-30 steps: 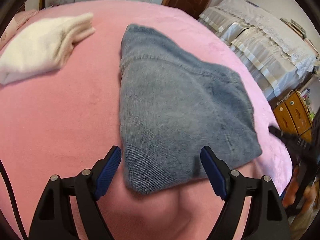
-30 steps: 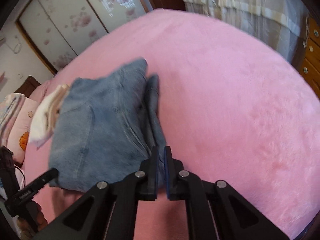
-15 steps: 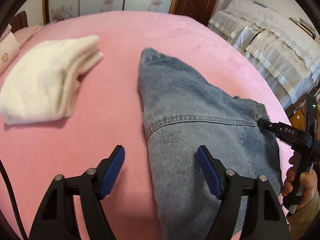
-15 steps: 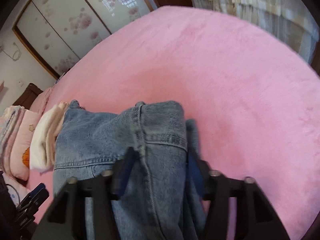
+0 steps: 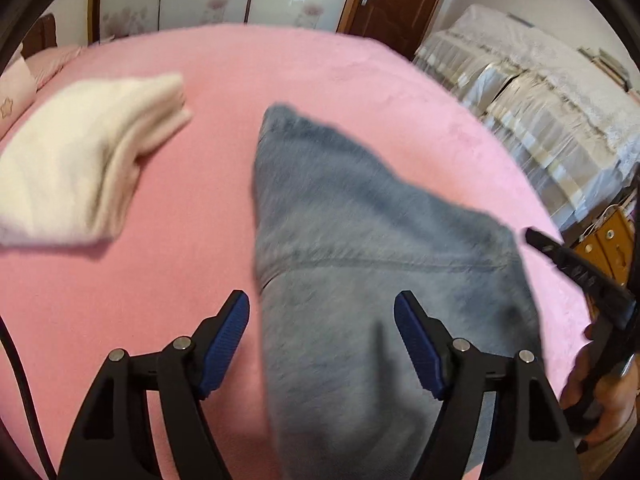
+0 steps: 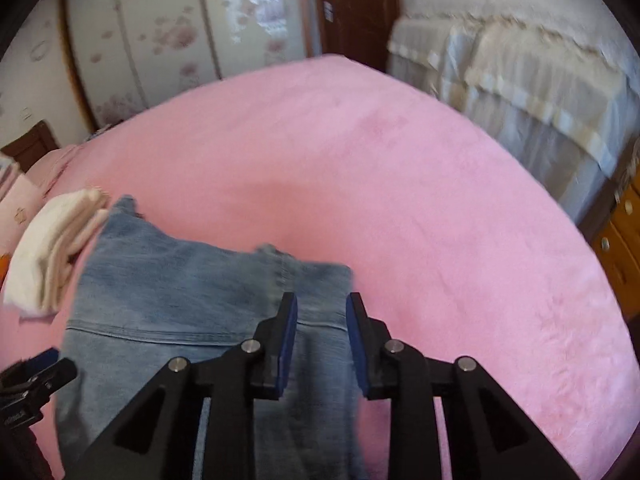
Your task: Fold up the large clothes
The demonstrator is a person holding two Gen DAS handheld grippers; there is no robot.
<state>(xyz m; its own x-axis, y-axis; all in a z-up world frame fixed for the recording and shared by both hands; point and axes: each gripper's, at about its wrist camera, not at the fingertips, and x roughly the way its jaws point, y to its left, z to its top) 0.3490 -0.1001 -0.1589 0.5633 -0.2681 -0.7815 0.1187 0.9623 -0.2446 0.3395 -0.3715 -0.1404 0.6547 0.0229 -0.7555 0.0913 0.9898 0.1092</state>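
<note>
Jeans [image 5: 360, 264]: lay folded on pink blanket [image 5: 160, 280], between both grippers' fingers.
Left gripper [image 5: 322, 340]: fingers wide apart.
Right gripper [image 6: 322, 340]: fingers apart, astride denim.
Left view only: white garment [image 5: 80, 168] well left of fingers.

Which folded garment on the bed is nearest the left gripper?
The blue denim one: it lies right at the open left gripper. The white folded garment sits farther off to the side.

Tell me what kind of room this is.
Most likely a home bedroom. The jeans lie on a pink plush bedspread, with flowered sliding wardrobe doors, a lace-covered piece of furniture and a wooden door behind.
</note>
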